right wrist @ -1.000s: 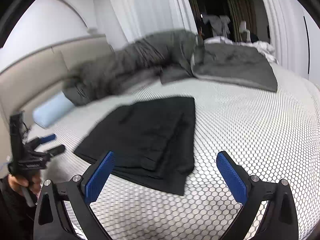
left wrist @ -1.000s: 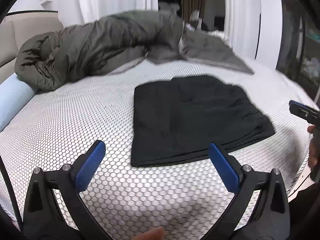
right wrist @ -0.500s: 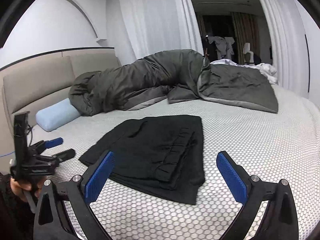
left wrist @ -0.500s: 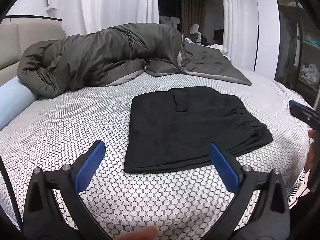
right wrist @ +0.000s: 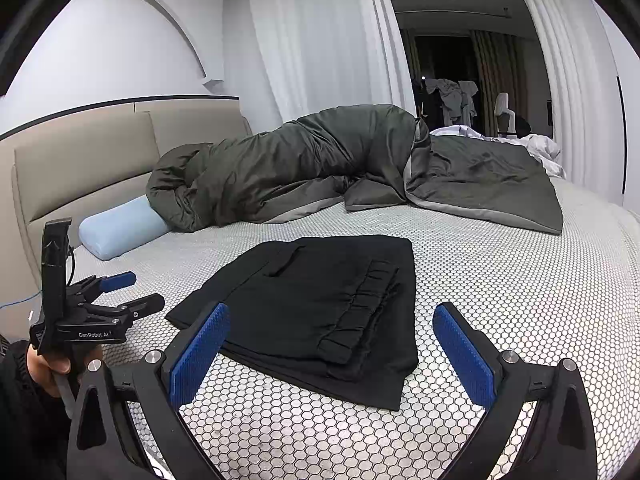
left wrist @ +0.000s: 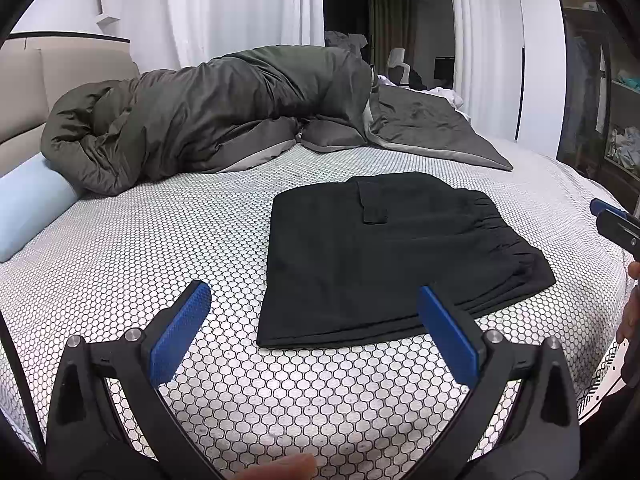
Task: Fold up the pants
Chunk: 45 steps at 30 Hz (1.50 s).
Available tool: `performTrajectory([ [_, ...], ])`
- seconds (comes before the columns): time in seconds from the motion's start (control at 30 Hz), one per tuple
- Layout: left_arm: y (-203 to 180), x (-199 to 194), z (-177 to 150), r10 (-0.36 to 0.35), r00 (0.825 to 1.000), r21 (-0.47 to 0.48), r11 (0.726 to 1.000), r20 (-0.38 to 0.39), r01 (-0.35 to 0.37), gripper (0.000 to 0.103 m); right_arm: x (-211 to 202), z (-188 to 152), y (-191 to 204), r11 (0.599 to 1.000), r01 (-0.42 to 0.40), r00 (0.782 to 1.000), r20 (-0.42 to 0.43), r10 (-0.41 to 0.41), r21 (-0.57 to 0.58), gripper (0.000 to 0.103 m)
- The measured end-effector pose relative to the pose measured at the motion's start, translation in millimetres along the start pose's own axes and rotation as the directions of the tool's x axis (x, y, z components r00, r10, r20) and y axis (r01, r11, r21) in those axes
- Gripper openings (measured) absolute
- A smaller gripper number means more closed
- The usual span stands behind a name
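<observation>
My left gripper point(left wrist: 314, 330) pulls back and tips up from where it sat a second ago, so the folded black fabric pants point(left wrist: 384, 256) now sit lower and nearer its blue pads, their near hem just ahead of the tips. My right gripper point(right wrist: 332, 352) rises and levels too: the beige padded headboard point(right wrist: 88, 160) and the rumpled dark olive duvet point(right wrist: 288, 168) drop into fuller view, and the motion blur of a second ago is gone.
</observation>
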<state>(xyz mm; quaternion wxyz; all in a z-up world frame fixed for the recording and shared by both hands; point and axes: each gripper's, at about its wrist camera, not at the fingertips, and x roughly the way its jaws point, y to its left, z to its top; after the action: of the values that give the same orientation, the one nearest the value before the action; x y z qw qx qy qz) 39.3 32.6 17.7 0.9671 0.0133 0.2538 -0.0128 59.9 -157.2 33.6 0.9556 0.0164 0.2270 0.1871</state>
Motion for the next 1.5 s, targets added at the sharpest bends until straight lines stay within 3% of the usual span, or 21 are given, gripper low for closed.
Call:
performTrajectory([
  [1.5,11,-3,2,-0.015,1.000,0.021,1.000,0.025,0.014,0.102,-7,1,-4,0.999,-0.025,0.999,0.019,0.025,-0.023,0.103],
])
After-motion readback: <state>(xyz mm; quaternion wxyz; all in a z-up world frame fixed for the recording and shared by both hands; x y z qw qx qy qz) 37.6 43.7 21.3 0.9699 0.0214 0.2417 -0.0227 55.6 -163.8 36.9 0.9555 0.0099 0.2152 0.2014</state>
